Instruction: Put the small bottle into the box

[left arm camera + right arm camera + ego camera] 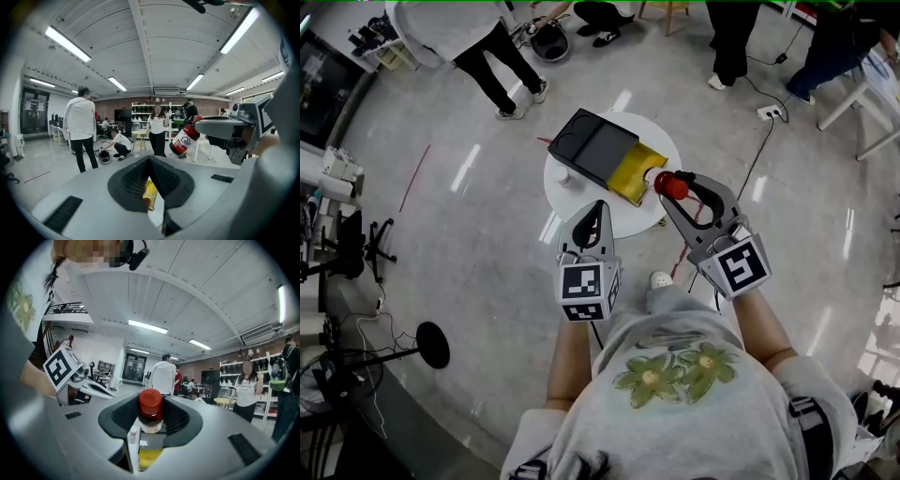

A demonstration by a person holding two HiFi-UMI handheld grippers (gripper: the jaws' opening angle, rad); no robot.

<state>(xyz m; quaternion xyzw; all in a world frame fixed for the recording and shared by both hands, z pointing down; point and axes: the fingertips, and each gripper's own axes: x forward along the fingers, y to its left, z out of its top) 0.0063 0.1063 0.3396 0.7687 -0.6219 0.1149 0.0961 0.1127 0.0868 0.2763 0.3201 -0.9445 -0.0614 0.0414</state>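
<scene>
— Round white surface [581, 204] on the glossy grey floor [478, 253], people [492, 52] standing beyond!
— Right tool [673, 187] pinches the red-capped small bottle [150, 409] just beside the box [600, 145]. Left tool [598, 208] is pressed together, empty.

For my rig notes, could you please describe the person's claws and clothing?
The left claw and right claw are grey, tapering two-jaw bodies with dark ribbed pads, each carrying a white cube with black square markers. The person wears a grey top with green flowers.
</scene>
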